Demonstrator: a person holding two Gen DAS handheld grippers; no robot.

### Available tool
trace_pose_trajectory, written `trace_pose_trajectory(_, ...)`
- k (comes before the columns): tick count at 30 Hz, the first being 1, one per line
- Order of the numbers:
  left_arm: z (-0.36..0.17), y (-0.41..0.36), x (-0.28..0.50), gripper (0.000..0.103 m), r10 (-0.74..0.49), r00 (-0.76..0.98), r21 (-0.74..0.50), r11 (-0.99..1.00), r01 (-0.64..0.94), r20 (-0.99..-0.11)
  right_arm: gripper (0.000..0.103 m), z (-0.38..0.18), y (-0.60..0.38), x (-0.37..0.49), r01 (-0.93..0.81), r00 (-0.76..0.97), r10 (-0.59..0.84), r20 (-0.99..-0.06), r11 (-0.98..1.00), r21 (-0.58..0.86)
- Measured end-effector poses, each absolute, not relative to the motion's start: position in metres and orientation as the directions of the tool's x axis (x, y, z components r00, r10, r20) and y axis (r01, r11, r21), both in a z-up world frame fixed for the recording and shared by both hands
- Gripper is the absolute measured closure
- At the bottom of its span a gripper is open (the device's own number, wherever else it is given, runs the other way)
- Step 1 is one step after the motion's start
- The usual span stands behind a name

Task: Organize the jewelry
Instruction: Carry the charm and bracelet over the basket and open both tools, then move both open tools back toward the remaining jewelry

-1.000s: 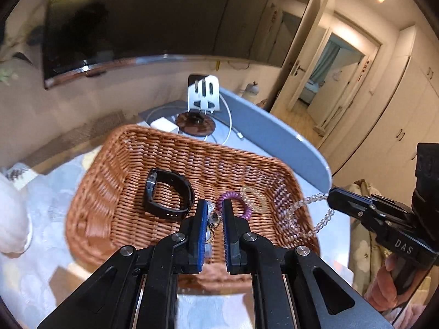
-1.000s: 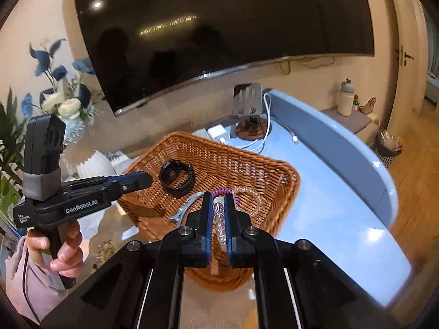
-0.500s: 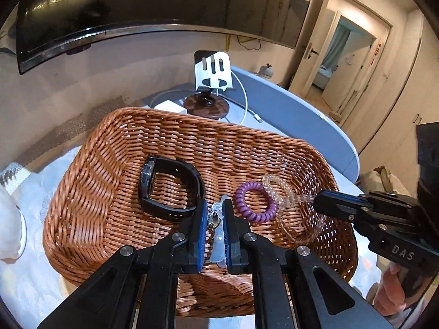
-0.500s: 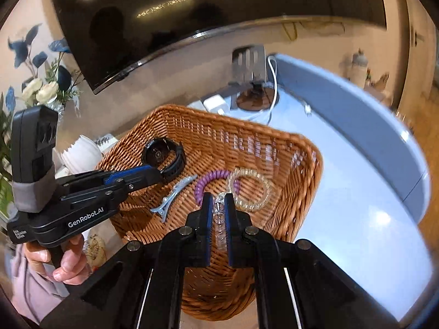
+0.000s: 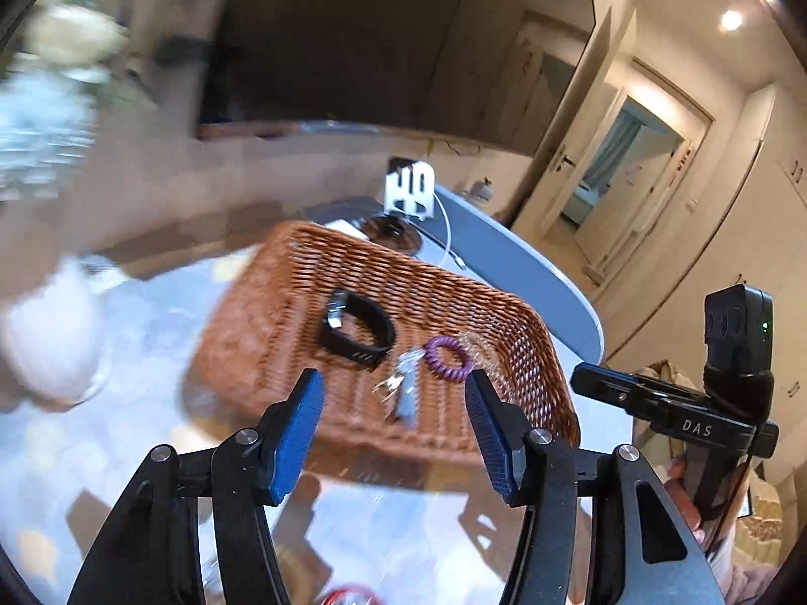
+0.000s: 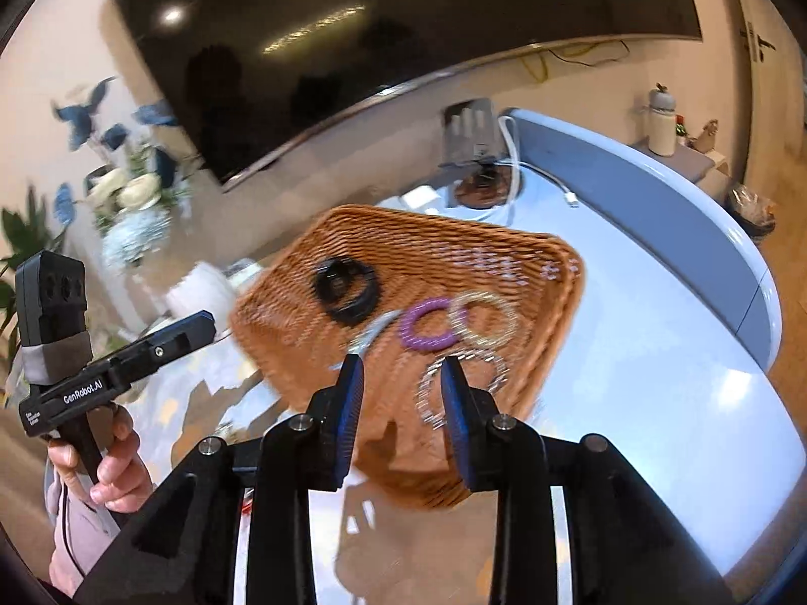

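A brown wicker basket (image 5: 282,312) (image 6: 504,247) sits on the table. In it lie a black watch (image 5: 355,327) (image 6: 345,290), a purple coil hair tie (image 5: 448,351) (image 6: 426,323), a clear beaded bracelet (image 6: 484,317), a silver hair clip (image 5: 406,393) and a crystal bead bracelet (image 6: 461,388). My left gripper (image 5: 393,433) is open and empty above the basket's near side. My right gripper (image 6: 401,403) is open and empty, just above the crystal bracelet. Each gripper shows in the other's view, the right one (image 5: 671,403) and the left one (image 6: 121,358).
A phone stand (image 5: 409,191) (image 6: 476,136) with a white cable (image 6: 512,171) stands behind the basket. A white vase (image 5: 50,333) is at the left, flowers (image 6: 126,191) further back. A dark TV (image 6: 383,40) hangs on the wall. The blue table edge (image 6: 706,232) curves at right.
Both grippers have opened and pulled back. The left one let the hair clip go into the basket; the right one let the crystal bracelet go into it.
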State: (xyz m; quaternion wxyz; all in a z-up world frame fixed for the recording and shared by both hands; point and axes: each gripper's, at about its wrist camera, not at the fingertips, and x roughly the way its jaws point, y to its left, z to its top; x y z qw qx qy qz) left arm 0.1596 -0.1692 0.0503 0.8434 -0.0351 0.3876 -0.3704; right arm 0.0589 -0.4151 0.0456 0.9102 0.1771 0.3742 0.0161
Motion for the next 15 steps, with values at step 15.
trace_pose_trajectory(15, 0.014, -0.043, 0.098, 0.043, -0.571, 0.497, -0.355, 0.811, 0.465, -0.653, 0.068, 0.002, -0.290, 0.026, -0.076, 0.614, 0.247, -0.750, 0.964, 0.256)
